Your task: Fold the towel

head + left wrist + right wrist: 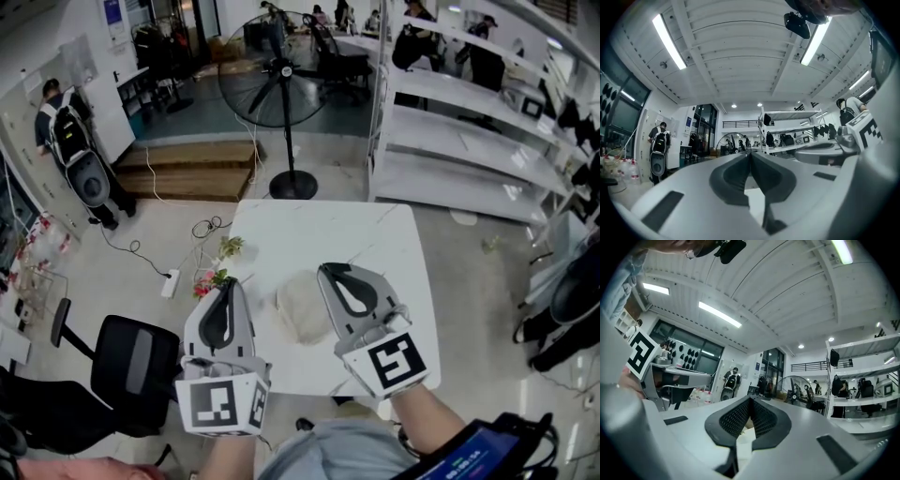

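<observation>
**Left tool (pixel 230 283) and right tool (pixel 328 270) shut on nothing**

Both pairs of jaws meet, empty, held above the tabletop (pixel 319 234). Between them, at two o'clock from the left tool, the towel (pixel 303 307) lies bunched. I'd open both, lower them, and pinch matching corners evenly.

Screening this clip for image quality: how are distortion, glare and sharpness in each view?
Head view: evenly lit, mild barrel bend, towel pale against the white table. Left gripper view: strong fisheye, ceiling strip lights glare. Right gripper view: same fisheye, dark vignetted corners.
</observation>
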### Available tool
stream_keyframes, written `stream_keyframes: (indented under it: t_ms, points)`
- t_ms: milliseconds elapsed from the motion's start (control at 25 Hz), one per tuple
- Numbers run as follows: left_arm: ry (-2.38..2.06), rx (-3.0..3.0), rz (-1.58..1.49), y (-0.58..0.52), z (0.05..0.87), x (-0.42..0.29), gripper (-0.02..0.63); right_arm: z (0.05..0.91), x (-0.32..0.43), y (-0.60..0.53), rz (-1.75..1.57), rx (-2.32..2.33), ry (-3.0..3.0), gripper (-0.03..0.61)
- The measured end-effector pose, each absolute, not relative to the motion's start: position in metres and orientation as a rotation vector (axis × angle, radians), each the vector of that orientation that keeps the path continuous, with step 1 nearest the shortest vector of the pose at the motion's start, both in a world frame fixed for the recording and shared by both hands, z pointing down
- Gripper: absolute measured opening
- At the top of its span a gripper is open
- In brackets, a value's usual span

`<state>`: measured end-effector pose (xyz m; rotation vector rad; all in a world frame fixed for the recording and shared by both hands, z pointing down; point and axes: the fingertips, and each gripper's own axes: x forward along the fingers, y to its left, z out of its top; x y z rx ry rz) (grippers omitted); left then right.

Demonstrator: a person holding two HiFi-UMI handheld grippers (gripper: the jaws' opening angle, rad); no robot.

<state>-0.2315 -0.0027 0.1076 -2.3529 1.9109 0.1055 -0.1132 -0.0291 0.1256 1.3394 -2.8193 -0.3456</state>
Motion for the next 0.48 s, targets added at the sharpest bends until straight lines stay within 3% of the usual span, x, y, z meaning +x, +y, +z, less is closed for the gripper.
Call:
stream_keyframes:
  t_ms: [480]
  points:
    - [1.892, -2.369, 0.103, -0.0053, 0.1041, -0.2284, 0.009, 0.1173, -0.1204, -0.0269, -0.349, 1.323, -2.843, 0.012]
